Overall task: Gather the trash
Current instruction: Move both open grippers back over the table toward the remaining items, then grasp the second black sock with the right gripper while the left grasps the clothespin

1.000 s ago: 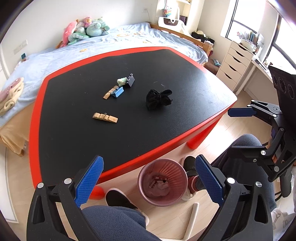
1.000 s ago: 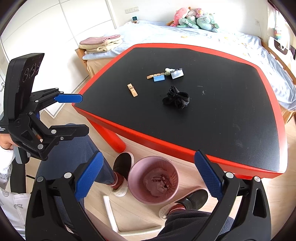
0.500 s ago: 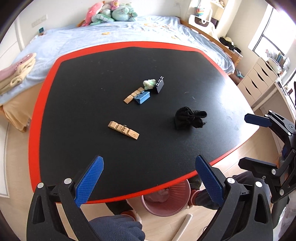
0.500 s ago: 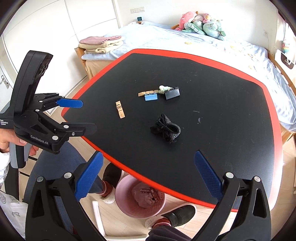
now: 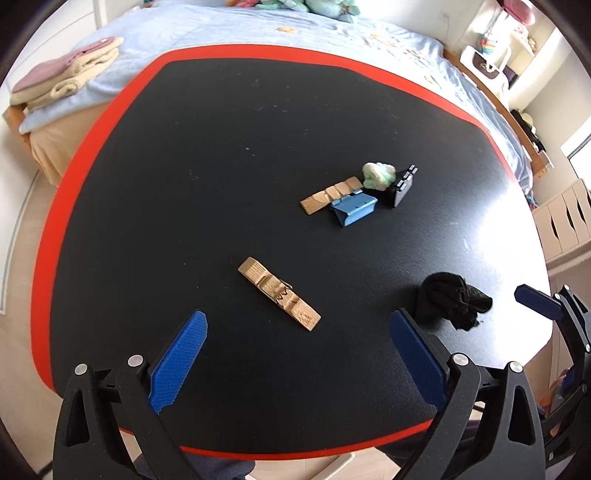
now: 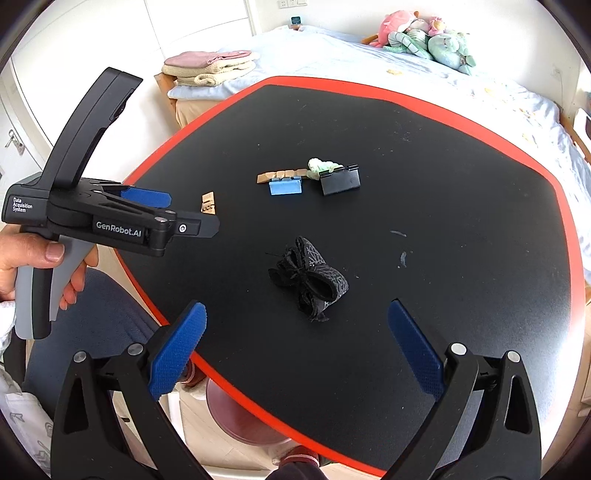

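On the black table with the red rim (image 5: 110, 110) lie a wooden clothespin (image 5: 279, 292), a second wooden strip (image 5: 330, 194), a blue binder clip (image 5: 354, 209), a black binder clip (image 5: 400, 184), a pale green wad (image 5: 377, 175) and a crumpled black cloth (image 5: 451, 299). My left gripper (image 5: 297, 354) is open just short of the near clothespin, with nothing in it. In the right wrist view my right gripper (image 6: 295, 349) is open just before the black cloth (image 6: 310, 282). The left gripper (image 6: 147, 212) shows there at left, held by a hand (image 6: 33, 258).
A pink bin (image 6: 240, 421) peeks out under the table's near edge. A bed (image 6: 369, 55) with plush toys (image 6: 424, 33) and folded towels (image 6: 210, 68) lies behind the table. White drawers (image 5: 561, 229) stand to the right.
Both grippers have risen from over the bin and moved forward over the table. The clothespin and the black cloth are now much closer; the bin has dropped almost out of view.
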Tool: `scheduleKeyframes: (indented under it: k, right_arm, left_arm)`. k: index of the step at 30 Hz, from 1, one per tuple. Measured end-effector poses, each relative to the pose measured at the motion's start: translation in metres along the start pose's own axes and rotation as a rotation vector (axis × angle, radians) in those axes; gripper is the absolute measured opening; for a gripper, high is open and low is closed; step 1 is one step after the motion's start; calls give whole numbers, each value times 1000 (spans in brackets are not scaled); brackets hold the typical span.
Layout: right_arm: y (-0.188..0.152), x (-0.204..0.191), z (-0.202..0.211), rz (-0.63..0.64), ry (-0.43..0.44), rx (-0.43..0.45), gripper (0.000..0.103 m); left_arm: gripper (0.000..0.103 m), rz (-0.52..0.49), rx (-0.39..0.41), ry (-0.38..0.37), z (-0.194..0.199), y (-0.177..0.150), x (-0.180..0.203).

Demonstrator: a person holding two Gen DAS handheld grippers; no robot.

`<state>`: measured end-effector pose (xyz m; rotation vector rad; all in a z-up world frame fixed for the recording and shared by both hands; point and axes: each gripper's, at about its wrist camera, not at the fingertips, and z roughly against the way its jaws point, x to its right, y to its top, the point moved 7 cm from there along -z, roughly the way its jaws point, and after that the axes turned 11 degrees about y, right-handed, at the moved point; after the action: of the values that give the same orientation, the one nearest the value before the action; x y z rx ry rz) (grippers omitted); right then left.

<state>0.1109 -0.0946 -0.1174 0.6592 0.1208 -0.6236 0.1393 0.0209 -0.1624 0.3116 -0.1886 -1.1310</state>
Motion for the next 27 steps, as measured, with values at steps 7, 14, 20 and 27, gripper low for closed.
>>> scheduleKeyframes:
  k: [7,14,20,27]
  right_arm:
    - [6,10,-22,42,36,-19,97]
    - [9,13,-35,71,40,-25,76]
    - [9,13,-42,84,44,-26,58]
    - [10,11,-44,90,30,-31,44]
  left_arm:
    - [84,56,12,93,-16,1,1]
    - [74,-17,50,169,-14,-6,-1]
    - [56,-38,58,169,-8,-8,-14]
    - [29,-61,59,154,-16,11,-26]
